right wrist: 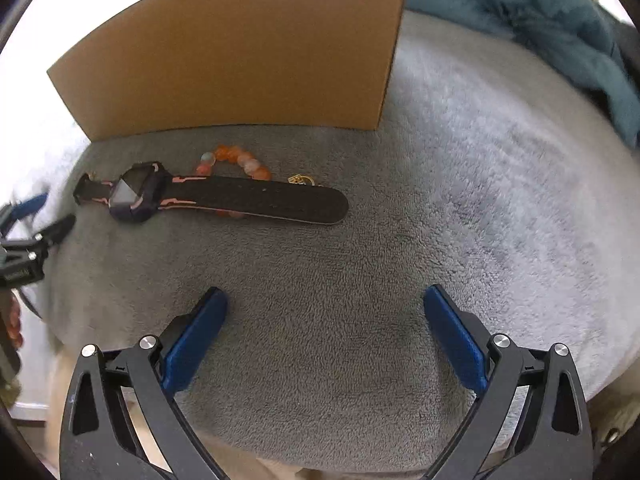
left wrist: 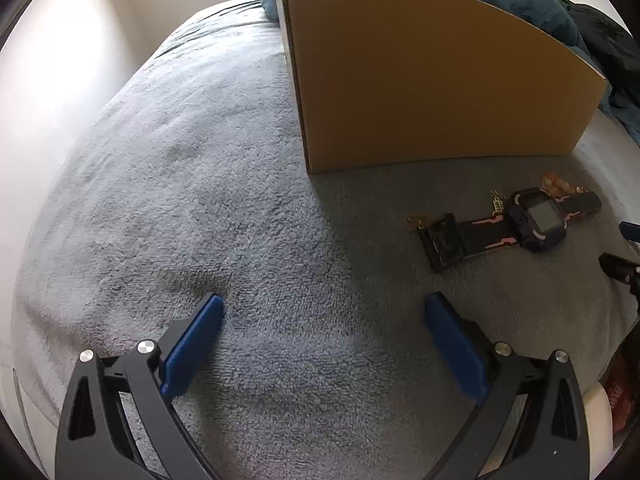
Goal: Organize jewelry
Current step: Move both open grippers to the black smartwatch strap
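Note:
A black and pink smartwatch (right wrist: 136,194) lies flat on the grey blanket (right wrist: 440,184), strap stretched to the right. It also shows in the left wrist view (left wrist: 536,220). An orange bead bracelet (right wrist: 236,162) lies partly under the strap; it also shows in the left wrist view (left wrist: 558,184). A small gold piece (right wrist: 301,179) lies behind the strap tip; gold pieces (left wrist: 496,202) show by the watch. My left gripper (left wrist: 323,308) is open and empty, left of the watch. My right gripper (right wrist: 326,300) is open and empty, in front of the watch.
A brown cardboard box (left wrist: 420,76) stands behind the jewelry, also seen in the right wrist view (right wrist: 240,52). Teal bedding (right wrist: 540,16) is bunched at the back. The blanket (left wrist: 180,184) drops off at its left edge. The other gripper's tip (right wrist: 32,248) shows at far left.

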{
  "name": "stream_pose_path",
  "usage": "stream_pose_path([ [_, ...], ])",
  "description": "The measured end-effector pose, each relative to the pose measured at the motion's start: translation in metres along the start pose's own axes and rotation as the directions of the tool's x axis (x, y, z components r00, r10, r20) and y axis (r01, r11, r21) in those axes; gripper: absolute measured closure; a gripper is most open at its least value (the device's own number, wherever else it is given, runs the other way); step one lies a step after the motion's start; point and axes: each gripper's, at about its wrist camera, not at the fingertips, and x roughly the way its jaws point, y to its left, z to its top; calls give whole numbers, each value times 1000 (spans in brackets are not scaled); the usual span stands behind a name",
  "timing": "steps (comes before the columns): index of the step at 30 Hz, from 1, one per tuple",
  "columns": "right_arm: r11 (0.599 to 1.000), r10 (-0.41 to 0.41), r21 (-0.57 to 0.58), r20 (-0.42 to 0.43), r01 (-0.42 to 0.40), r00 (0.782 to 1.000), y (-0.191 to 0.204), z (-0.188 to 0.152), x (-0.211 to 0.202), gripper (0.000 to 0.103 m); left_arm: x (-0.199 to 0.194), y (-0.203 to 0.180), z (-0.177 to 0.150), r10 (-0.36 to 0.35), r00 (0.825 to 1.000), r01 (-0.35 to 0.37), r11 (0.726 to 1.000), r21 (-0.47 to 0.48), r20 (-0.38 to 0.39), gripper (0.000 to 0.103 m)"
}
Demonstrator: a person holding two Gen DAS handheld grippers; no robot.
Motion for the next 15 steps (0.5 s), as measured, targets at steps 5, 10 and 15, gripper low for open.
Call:
stream_pose_path([
  [5,1000,7,-6,22,-7,1000,-19,0,2,8,-2,-1,-2,13,1000,-13,1000,7,22,4],
  [10,1000,30,1,45,-30,999,-25,-21,-13,8,-3,-7,-11,21,999,-22,1000,9,37,4],
  [15,997,79,-13,68,-79,995,-36,-32,-16,8,-5,-8,-17,-4,997,1,999,40,74,4],
])
